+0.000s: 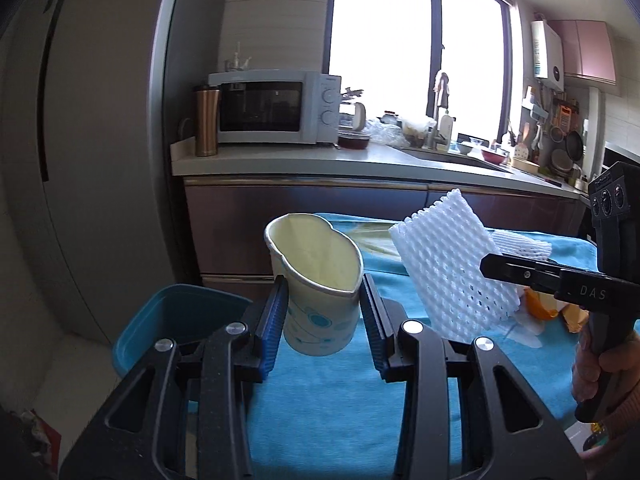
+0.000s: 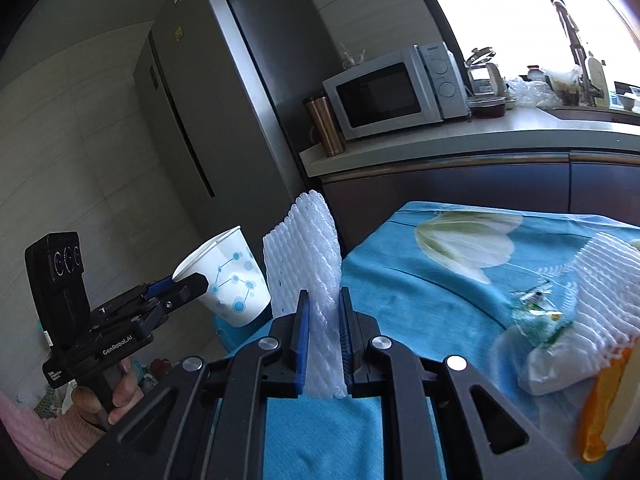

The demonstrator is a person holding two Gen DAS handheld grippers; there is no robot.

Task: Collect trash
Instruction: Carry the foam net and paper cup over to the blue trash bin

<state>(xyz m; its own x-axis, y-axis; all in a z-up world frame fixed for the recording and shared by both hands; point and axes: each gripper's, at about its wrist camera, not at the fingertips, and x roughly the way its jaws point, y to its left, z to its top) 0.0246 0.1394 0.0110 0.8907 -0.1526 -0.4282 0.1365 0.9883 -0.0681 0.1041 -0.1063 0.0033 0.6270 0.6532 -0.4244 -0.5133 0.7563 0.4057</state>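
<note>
My left gripper (image 1: 324,300) is shut on a white paper cup (image 1: 316,280) with blue dots. Its blue pads squeeze the cup's rim into an oval. The cup hangs above the left end of the blue-clothed table (image 1: 328,392), near a blue bin (image 1: 176,312). My right gripper (image 2: 324,308) is shut on a white foam net sleeve (image 2: 308,264), which stands upright between the pads. In the left wrist view that foam net (image 1: 448,264) hangs to the right of the cup, held by the right gripper (image 1: 492,264). The right wrist view shows the left gripper (image 2: 192,280) and its cup (image 2: 228,280) at the left.
On the table (image 2: 420,300) lie a second foam net (image 2: 600,280), a green wrapper (image 2: 536,308), a white crumpled piece (image 2: 556,364) and orange peel (image 2: 600,408). Behind stand a counter with a microwave (image 1: 276,106), a copper flask (image 1: 206,120) and a sink, and a tall fridge (image 2: 224,80) at the left.
</note>
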